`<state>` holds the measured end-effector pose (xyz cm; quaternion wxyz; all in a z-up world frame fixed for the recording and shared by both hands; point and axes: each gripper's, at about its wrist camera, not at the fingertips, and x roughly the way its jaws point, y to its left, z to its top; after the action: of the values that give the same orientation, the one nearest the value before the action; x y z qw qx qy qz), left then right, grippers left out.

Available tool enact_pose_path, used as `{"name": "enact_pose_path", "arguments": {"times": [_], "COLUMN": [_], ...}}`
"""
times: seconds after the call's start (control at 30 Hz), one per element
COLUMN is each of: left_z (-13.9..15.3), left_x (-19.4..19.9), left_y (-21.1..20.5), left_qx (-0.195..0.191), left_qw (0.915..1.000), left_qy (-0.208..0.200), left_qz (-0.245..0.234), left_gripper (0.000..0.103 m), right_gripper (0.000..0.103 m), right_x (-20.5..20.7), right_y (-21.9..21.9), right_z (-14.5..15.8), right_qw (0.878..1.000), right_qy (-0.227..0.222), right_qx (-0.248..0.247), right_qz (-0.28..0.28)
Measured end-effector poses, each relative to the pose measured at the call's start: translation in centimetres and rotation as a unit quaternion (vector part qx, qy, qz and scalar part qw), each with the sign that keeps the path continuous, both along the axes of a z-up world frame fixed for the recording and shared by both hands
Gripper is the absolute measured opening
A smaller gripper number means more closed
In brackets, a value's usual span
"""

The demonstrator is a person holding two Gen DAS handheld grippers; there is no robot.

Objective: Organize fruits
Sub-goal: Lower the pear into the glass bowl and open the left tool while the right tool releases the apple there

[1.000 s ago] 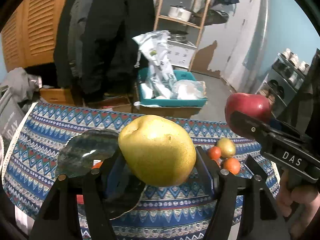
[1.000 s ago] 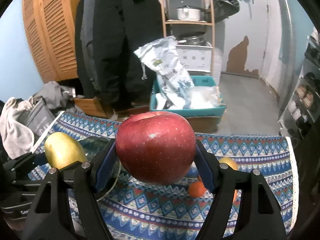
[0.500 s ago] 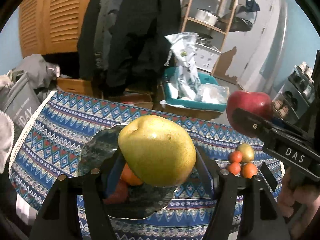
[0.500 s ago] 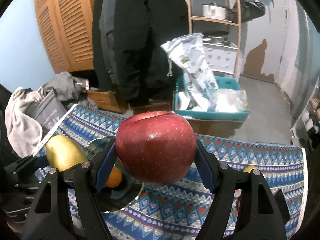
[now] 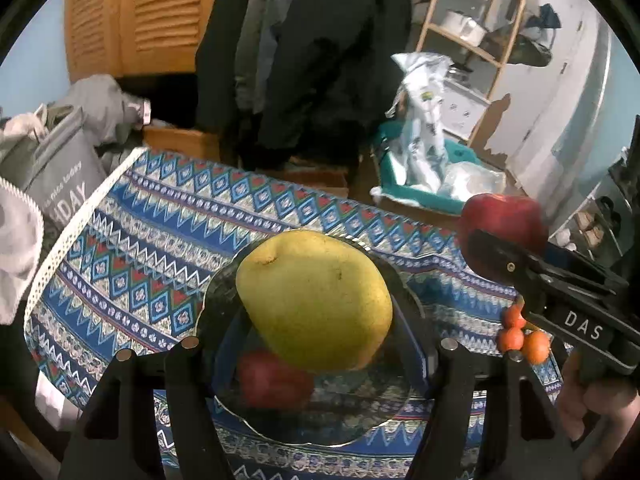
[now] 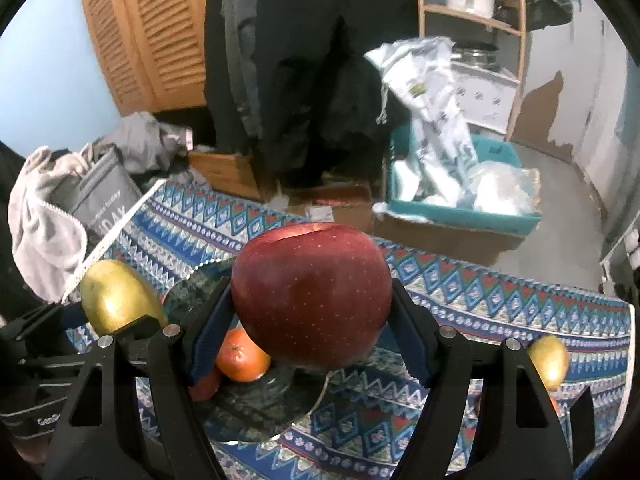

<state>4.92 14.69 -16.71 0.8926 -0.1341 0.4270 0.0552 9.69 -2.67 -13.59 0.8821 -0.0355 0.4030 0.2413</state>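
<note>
A: How many fruits are held?
B: Two. The left tongs [image 5: 316,354] are clamped on one yellow pear [image 5: 314,300], over the dark glass plate [image 5: 224,292]. The right tongs [image 6: 310,338] are clamped on one red apple [image 6: 312,296], also above that plate.
A: And on the plate?
B: One orange [image 6: 242,356] and one reddish fruit [image 5: 276,380]. On the bench cloth [image 5: 160,240] to the right lie three small orange fruits [image 5: 522,338] and one small yellow fruit [image 6: 549,360].

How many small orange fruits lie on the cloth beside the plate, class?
3. The small orange fruits sit in a tight cluster on the cloth: one on top, two below. The right gripper may hide more.
</note>
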Motion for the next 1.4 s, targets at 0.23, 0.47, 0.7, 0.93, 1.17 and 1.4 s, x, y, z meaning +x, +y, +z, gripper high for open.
{"name": "enact_pose_path", "arguments": {"times": [0.23,0.47,0.7,0.93,1.17,1.4], "left_z": [-2.6,-5.0,-7.3,-7.6,-7.7,-7.1], "left_x": [0.9,1.8,2.4,2.5,2.6,2.3], "left_y": [1.8,2.7,3.2,3.5,3.5,3.2], "left_qx": [-0.009,-0.017,-0.031,-0.039,-0.041,-0.023], "left_qw": [0.9996,0.9982,0.996,0.9957,0.9954,0.9964], "left_qy": [0.025,0.052,0.078,0.075,0.077,0.074], "left_qz": [0.014,0.025,0.031,0.036,0.04,0.034], "left_gripper": [0.07,0.07,0.07,0.07,0.069,0.069], "right_gripper": [0.074,0.074,0.074,0.074,0.075,0.076], "right_x": [0.9,1.8,2.2,2.5,2.5,2.4], "right_y": [1.8,3.0,3.6,3.6,3.5,3.7], "right_z": [-3.0,-6.1,-9.0,-11.1,-11.5,-11.3], "right_qw": [0.999,0.997,0.994,0.991,0.989,0.989], "right_qy": [0.028,0.062,0.097,0.121,0.131,0.134], "right_qx": [-0.016,-0.032,-0.042,-0.055,-0.059,-0.056], "right_qz": [0.015,0.02,0.024,0.023,0.025,0.027]}}
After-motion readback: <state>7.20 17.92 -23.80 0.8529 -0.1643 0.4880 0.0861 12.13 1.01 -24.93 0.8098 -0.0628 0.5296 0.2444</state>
